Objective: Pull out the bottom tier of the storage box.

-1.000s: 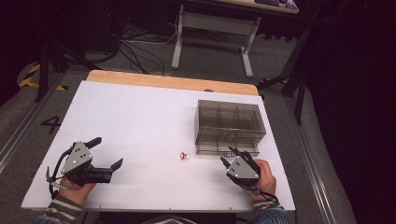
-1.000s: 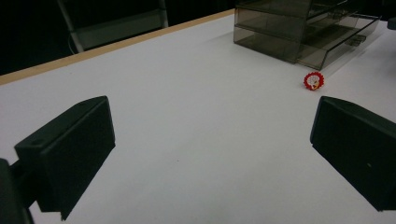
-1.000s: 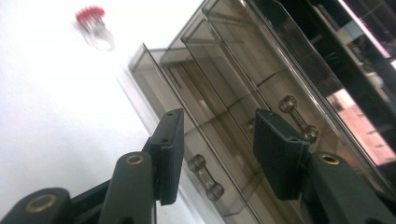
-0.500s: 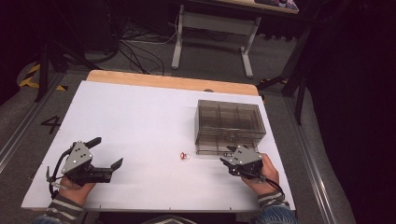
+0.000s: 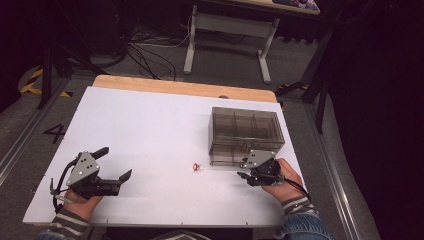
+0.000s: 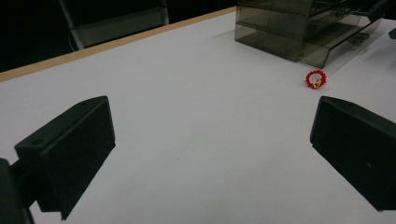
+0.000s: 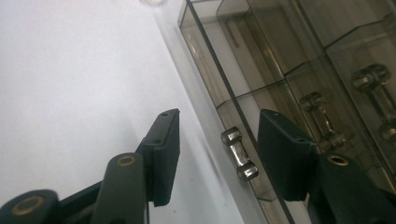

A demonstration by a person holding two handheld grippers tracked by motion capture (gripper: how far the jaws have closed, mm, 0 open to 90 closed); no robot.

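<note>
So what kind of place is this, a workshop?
Probably a lab or recording room: a plain white table on a dark floor, loose cables behind it, and a person's hand-held left gripper and right gripper working at it.

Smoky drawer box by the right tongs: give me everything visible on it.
The drawer box is a translucent, smoke-grey plastic organiser standing upright at the table's right side, with divider walls showing through its top. In the left gripper view its lowest drawer is pulled partly out. Each drawer front carries a small clear bar handle. The right tongs straddle one handle, jaws apart and not pressing it. A small red ring-shaped piece lies on the table just left of the box, apart from it.
</note>
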